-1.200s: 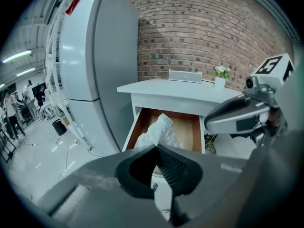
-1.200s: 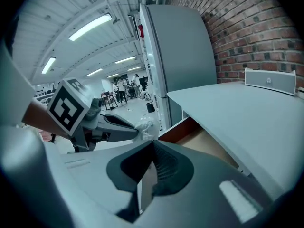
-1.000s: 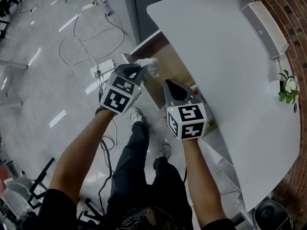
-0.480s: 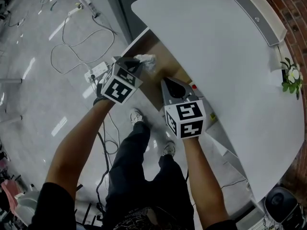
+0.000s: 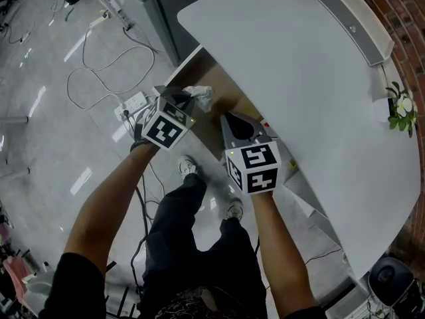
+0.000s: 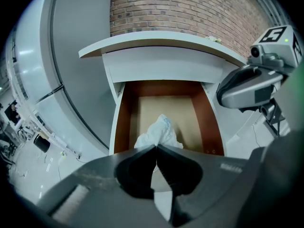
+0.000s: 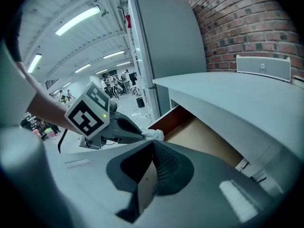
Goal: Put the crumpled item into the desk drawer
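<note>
Near the centre of the left gripper view, the left gripper (image 6: 156, 147) has its jaws pinched on the crumpled white wad (image 6: 159, 131), paper or tissue, which sticks out past the tips over the front part of the open drawer (image 6: 118, 120). The drawer's brown floor looks bare, so the drop zone is free.

To finish the step well, the wad should probably be carried a little deeper, lowered below the side walls, and only then let go. A light wad released high or near the front lip could bounce or catch on the edge.

Right of centre in the head view, the right gripper (image 5: 227, 117) has its jaws pressed together on nothing and hangs just beside the drawer's right side. It is close, but not across the path.

The white worktop (image 5: 299, 78) overhangs the drawer's back, which limits how far in the wad can go from above. A white speaker-like bar (image 5: 352, 22) and a small flowering plant (image 5: 400, 113) sit well apart, and a power strip (image 5: 129, 103) with cables lies on the floor at left.
</note>
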`<state>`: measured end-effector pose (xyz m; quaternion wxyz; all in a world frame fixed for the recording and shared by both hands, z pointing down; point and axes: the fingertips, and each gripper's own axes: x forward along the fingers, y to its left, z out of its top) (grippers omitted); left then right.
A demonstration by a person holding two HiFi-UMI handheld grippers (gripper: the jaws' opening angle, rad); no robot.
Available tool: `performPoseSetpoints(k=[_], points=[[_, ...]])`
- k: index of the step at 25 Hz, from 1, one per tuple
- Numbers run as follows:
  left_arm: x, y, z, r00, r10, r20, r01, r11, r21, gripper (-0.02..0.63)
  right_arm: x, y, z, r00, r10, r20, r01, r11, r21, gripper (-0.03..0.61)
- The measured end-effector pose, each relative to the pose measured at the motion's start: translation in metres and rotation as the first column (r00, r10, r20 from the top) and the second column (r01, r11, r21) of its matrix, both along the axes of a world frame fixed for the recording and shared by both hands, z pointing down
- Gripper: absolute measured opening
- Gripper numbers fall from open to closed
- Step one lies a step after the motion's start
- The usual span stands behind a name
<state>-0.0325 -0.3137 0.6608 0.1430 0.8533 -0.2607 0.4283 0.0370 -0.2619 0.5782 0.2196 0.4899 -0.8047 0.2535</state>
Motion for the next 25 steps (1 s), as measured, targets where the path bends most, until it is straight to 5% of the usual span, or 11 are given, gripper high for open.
performPoseSetpoints(k=[5,8,25], points=[[0.001,0.001,0.005,1.000,-0.010,-0.010,0.010,1.000,-0.012,0.020,0.000,0.000,0.005,1.000,-0.015,-0.007,0.015,1.000,-0.012,0.003],[0.001,0.002,0.006,1.000,-0.008,-0.012,0.008,1.000,-0.021,0.085,-0.001,0.001,0.005,1.000,-0.025,-0.006,0.024,1.000,-0.015,0.003],[-0.016,0.026,-0.063,0.991,-0.129,-0.040,0.131,0.991,0.037,0.085,-0.014,0.015,-0.045,0.992,-0.122,0.021,0.121,0.992,0.038,0.003]])
